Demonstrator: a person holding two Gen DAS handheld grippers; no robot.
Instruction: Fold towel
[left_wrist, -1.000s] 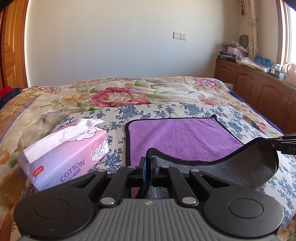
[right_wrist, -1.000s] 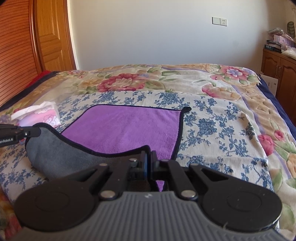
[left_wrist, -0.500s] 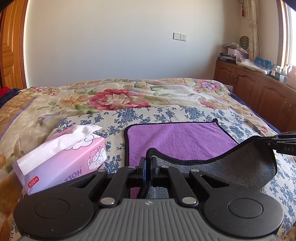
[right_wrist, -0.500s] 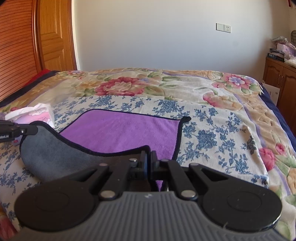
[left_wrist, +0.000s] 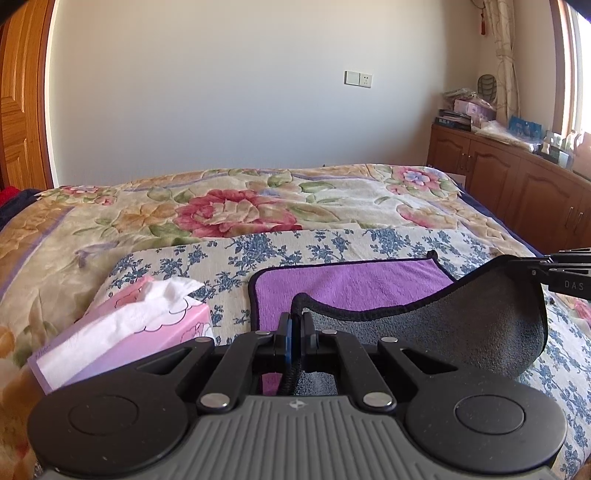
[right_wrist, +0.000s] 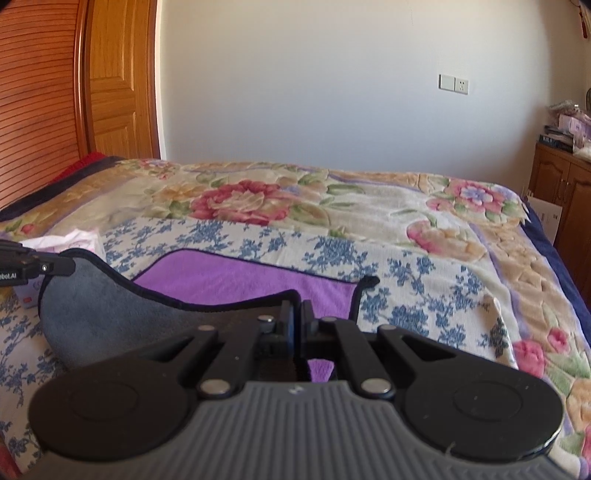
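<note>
the left tool (left_wrist: 295, 325) is squeezed shut on one near corner of the soft purple towel with the grey back and black edge (left_wrist: 351, 288). the right tool (right_wrist: 295, 314) is squeezed shut on the other near corner. each tool has only a thin bit of the black edge between its jaws.

the near side of the towel is lifted off the bed with the blue flower sheet and big pink flower blanket (left_wrist: 332, 243). it sags in a loop between the two tools, so the grey back shows. the far half of the towel lies flat on the bed, out in front of both tools, purple side up.

a pink box of white tissues (left_wrist: 147, 325) sits on the bed just beside the left tool, on its left side, close to the towel.

i think the fold is about half way. the near edge must go forward to meet the far edge.

things could go wrong here. if one tool goes ahead faster than the other, the fold may end up crooked. if the tools pull apart too hard, a corner may slip out, since the grip is so small. if the tools drag low, the flat half may bunch up. if the left tool swings wide, it may bump the tissue box.
</note>
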